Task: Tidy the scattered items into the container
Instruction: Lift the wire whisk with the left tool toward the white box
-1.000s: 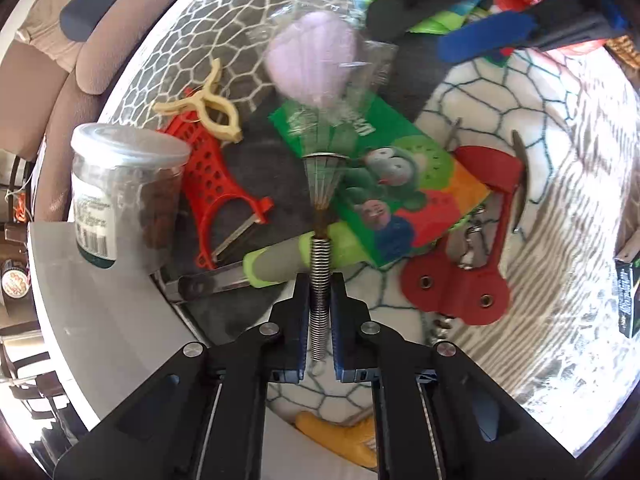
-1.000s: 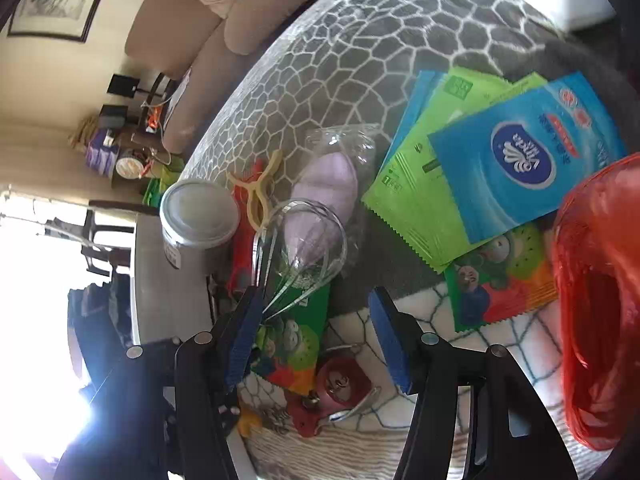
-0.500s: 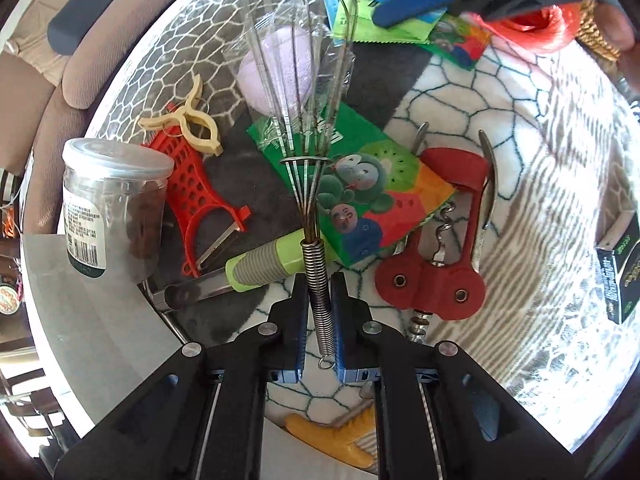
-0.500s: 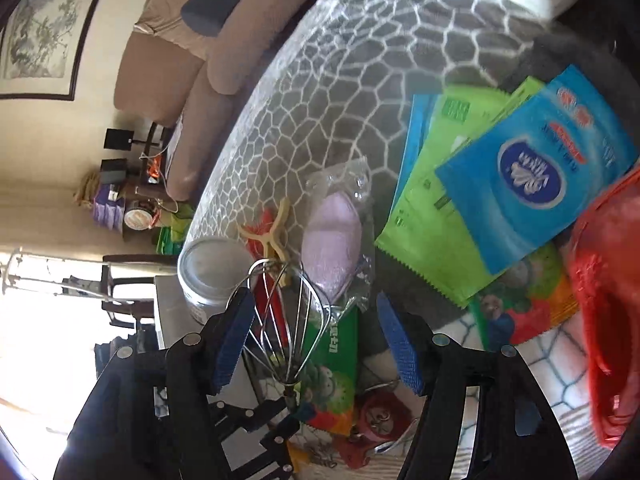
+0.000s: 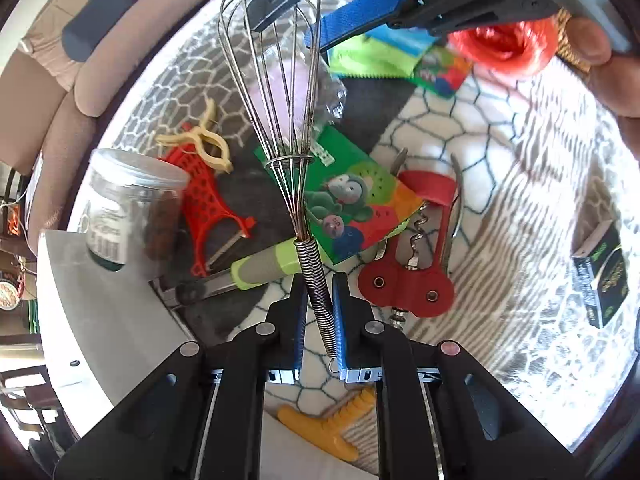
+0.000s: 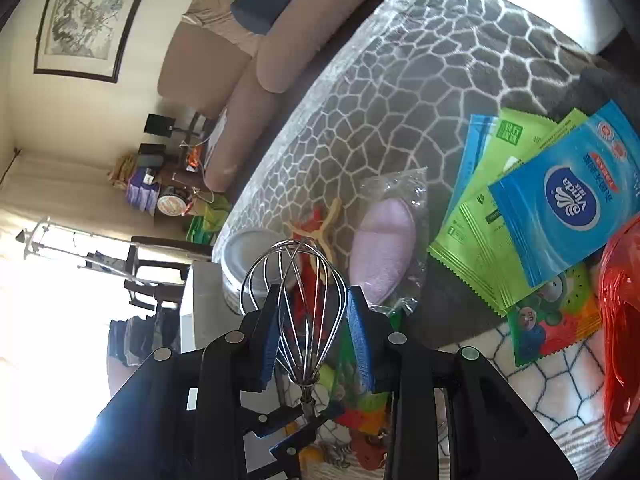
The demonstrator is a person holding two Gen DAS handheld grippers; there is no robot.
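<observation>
A wire whisk (image 5: 280, 100) with a coiled spring handle is held up above the patterned blanket (image 5: 520, 200). My left gripper (image 5: 320, 292) is shut on that spring handle, pointing steeply down. In the right wrist view the whisk's balloon head (image 6: 296, 300) sits between the blue pads of my right gripper (image 6: 314, 320). Its jaws are closing, and the pads touch the wires on both sides. The left wrist view shows the right gripper's blue pad (image 5: 360, 16) against the top of the wire head. No container shows plainly.
On the blanket lie a lidded jar (image 5: 124, 204), a red peeler (image 5: 204, 200), a cream clip (image 5: 200, 140), a red corkscrew (image 5: 416, 264), wipe packets (image 6: 560, 200), a bagged purple puff (image 6: 384, 248), a red bundle (image 5: 504, 44) and a black box (image 5: 600, 276). A sofa (image 6: 248, 40) stands behind.
My left gripper has lifted the whisk and swung its head up. The right gripper's jaws, wide before, have closed in around the wire head.
</observation>
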